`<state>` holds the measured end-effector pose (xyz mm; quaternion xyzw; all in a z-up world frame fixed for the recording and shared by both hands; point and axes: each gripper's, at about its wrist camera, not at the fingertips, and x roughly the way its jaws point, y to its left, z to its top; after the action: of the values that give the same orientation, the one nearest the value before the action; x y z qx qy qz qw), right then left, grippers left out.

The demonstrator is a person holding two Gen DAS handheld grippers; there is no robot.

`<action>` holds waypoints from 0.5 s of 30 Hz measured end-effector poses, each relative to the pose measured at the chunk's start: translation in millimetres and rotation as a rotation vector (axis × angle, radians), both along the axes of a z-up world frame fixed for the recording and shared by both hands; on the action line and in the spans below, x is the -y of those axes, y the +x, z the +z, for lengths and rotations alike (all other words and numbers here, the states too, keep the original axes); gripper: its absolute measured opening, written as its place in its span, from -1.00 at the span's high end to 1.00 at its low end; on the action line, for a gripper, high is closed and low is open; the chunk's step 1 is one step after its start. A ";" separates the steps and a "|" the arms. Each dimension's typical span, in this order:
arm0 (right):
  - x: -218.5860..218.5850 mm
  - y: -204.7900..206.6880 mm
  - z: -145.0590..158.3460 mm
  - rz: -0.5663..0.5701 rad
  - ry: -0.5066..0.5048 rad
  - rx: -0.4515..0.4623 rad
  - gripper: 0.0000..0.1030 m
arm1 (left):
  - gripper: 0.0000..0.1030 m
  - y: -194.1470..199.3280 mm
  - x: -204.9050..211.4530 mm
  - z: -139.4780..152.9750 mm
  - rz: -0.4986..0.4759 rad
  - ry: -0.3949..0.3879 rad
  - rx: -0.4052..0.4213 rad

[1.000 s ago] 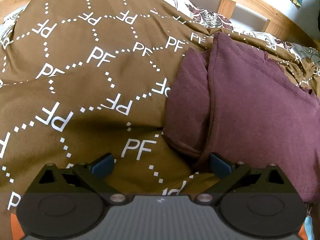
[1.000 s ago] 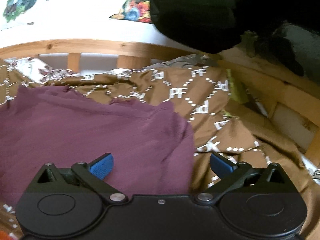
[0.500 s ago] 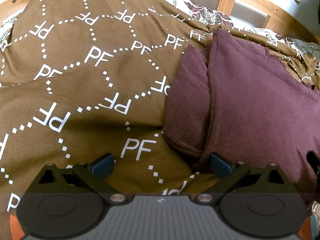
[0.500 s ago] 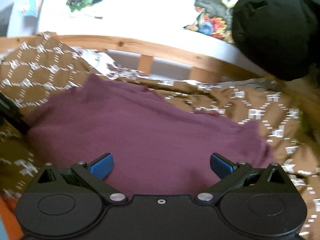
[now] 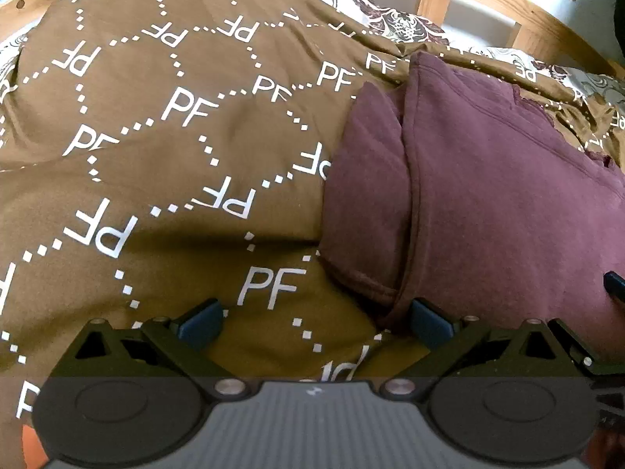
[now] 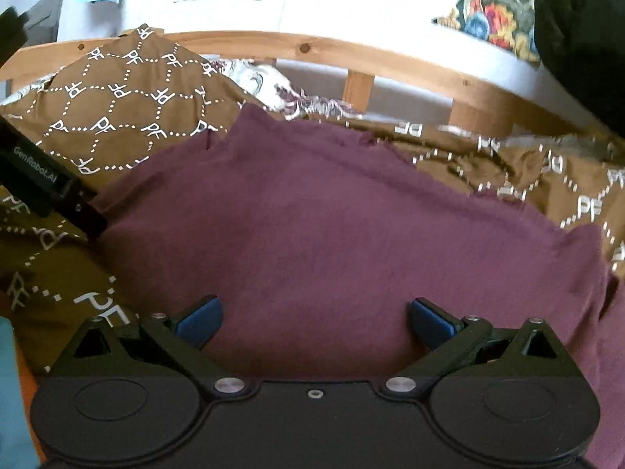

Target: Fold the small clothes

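The left gripper (image 5: 314,322) has its jaws spread wide and holds nothing. Its left blue pad (image 5: 201,322) is over the brown bedcover (image 5: 164,179), which is printed with white "PF" letters and dotted lines. Its right blue pad (image 5: 429,322) is at the near left corner of the maroon garment (image 5: 500,211); whether it touches the cloth cannot be told. The garment lies flat on the bedcover, ahead and to the right of this gripper, with a folded sleeve (image 5: 363,203) along its left side.

The right gripper (image 6: 312,318) also has its jaws spread wide, with nothing between them. Both of its blue pads (image 6: 199,318) are above the near part of the maroon garment (image 6: 332,234), which fills the space directly ahead of it. To the left of this gripper, the black body of the left gripper (image 6: 47,183) shows at the garment's left edge.

Beyond the garment, behind both grippers' reach, runs a wooden bed rail (image 6: 351,58) with upright slats. A patterned white sheet (image 5: 394,19) shows between the bedcover and the rail. A black bundle (image 6: 582,35) is far to the upper right of the right gripper.
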<state>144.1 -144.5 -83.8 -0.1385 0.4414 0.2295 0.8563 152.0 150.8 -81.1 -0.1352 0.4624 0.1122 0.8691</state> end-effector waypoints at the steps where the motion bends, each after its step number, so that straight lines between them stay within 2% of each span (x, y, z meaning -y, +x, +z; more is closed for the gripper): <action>1: 0.1 0.2 -1.2 -0.003 0.007 -0.011 -0.99 | -0.99 -1.4 -0.5 0.3 -0.001 -0.002 0.000; 5: 1.1 -2.3 -1.3 -0.006 0.013 -0.026 -0.99 | -0.99 -10.4 0.1 5.2 -0.009 -0.016 0.024; 10: 4.0 -4.2 -1.3 -0.011 0.015 -0.035 -0.99 | -0.99 -29.8 2.2 20.9 -0.072 -0.058 0.180; 15: 4.6 -3.9 -0.6 -0.021 0.019 -0.037 -0.99 | -0.98 -20.3 7.0 27.6 -0.111 -0.097 0.216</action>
<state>140.2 -149.1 -84.5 -0.1213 0.4563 0.2274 0.8517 131.7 143.7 -53.5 -0.1624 0.3779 0.0263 0.9111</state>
